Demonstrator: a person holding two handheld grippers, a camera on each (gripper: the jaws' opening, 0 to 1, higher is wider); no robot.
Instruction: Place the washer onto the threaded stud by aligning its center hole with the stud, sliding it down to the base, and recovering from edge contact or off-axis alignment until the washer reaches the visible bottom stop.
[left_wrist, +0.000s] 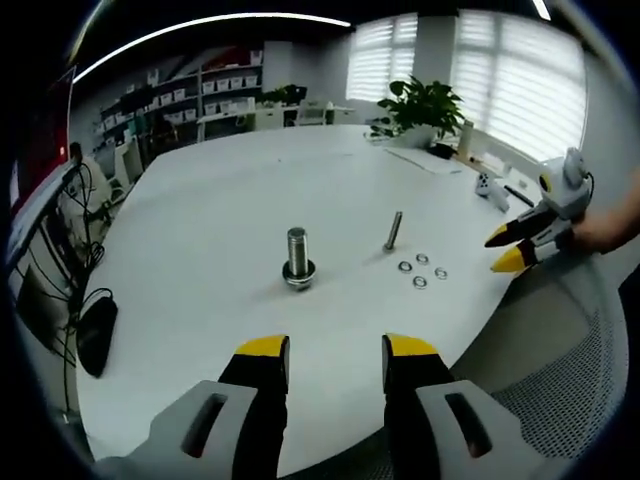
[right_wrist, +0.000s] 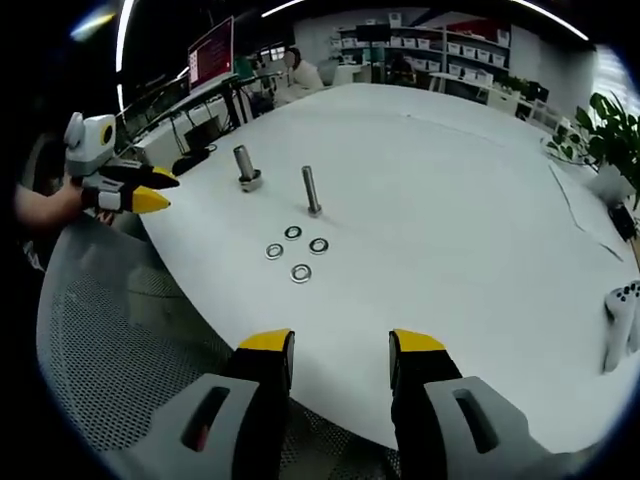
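Observation:
Two upright threaded studs stand on the round white table (left_wrist: 200, 230): a thick one (left_wrist: 298, 253) (right_wrist: 245, 165) with a wider collar at its base, and a thin one (left_wrist: 393, 230) (right_wrist: 311, 190). Several loose steel washers (left_wrist: 421, 270) (right_wrist: 297, 251) lie flat in a cluster just beside the thin stud. My left gripper (left_wrist: 337, 350) is open and holds nothing, short of the thick stud; it also shows at the table's edge (right_wrist: 157, 189). My right gripper (right_wrist: 341, 345) is open and holds nothing, back from the washers near the table's rim, and also shows (left_wrist: 503, 250).
A mesh chair (right_wrist: 110, 340) (left_wrist: 560, 370) sits under the near table edge. A white game controller (right_wrist: 625, 320) (left_wrist: 487, 183), papers and a potted plant (left_wrist: 420, 105) are at the window side. A monitor (right_wrist: 212, 50), cables and shelves stand beyond the table.

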